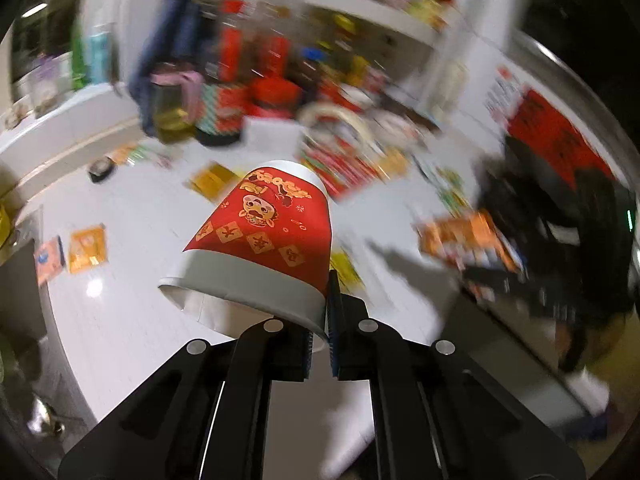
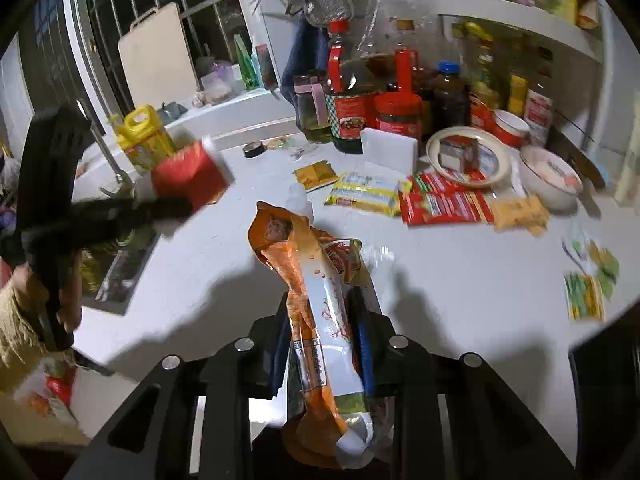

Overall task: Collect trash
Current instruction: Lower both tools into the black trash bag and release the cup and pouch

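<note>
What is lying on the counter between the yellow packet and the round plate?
In the right wrist view, a red packet lies between the yellow packet and the plate, overlapping the plate's near rim.

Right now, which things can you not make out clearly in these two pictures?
- Left wrist view: shelf items behind the paper cup are motion-blurred.
- Left wrist view: the cup's inside faces away.
- Right wrist view: the orange wrapper has its lower end hidden by the right gripper.

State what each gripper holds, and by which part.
Left gripper pinches the paper cup by its rim wall. Right gripper clamps the orange wrapper around its middle.
</note>
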The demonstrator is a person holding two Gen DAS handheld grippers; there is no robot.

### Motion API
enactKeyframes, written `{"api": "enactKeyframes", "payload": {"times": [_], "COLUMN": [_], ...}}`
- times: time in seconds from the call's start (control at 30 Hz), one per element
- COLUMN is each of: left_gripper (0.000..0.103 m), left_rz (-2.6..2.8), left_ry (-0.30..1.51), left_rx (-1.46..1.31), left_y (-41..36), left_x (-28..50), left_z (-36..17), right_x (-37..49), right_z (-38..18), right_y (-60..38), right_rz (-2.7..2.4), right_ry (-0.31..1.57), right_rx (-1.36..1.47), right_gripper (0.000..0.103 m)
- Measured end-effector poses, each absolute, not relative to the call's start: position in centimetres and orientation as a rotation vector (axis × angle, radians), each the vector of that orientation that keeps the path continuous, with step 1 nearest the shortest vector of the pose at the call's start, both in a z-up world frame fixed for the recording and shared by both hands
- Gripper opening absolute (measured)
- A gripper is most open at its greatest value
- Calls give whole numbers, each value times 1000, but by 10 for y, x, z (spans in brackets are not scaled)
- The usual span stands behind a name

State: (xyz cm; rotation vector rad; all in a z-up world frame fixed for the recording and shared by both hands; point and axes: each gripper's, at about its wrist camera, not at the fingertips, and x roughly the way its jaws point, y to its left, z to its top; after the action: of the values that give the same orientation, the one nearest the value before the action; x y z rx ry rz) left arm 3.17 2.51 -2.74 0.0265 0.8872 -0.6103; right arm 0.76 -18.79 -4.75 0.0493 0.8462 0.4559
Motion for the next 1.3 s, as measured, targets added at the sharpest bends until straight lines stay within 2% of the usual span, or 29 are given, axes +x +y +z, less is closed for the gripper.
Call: {"api": "enactKeyframes", "payload": {"times": [0.23, 0.5, 0.83, 0.87, 0.9, 0.93, 1.0, 1.07, 1.17, 1.27, 1.3], "left_gripper": [5, 5, 6, 10, 27, 52, 74, 76, 79, 79, 79], "left_rz": [-808, -948, -840, -811, -772, -759, -730, -729, -762, -863, -890], "left_ry": [1118, 1369, 1689, 1697, 1725, 1739, 1721, 1706, 1667, 1536, 1490], "left_rx": [117, 297, 526, 538, 559, 559, 562, 542, 535, 495, 478], "left_y": [-12, -59, -87, -89, -90, -94, -98, -98, -100, -95, -93], "left_x": [-61, -121, -136, -136, -135, -133, -131, -128, -129, -131, -130], "left_z": [-71, -162, -353, -364, -380, -386, -388, -379, -349, -287, -264], "right_x": [-66, -125, -122, -122, -119, -117, -111, -107, -105, -101, -97], "right_z": [-73, -154, -306, -317, -329, -335, -339, -334, -310, -261, -232], "right_y": [-220, -242, -235, -234, -232, -231, -231, -231, -231, -235, -235], "right_rz": [451, 385, 332, 321, 304, 285, 256, 263, 262, 281, 286], "right_ry": [1013, 1265, 1502, 1518, 1524, 1531, 1527, 1511, 1466, 1370, 1299], "right_rx": [154, 203, 100, 95, 70, 50, 49, 66, 31, 30, 28], "right_gripper": [27, 27, 29, 32, 51, 75, 78, 83, 85, 88, 94]}}
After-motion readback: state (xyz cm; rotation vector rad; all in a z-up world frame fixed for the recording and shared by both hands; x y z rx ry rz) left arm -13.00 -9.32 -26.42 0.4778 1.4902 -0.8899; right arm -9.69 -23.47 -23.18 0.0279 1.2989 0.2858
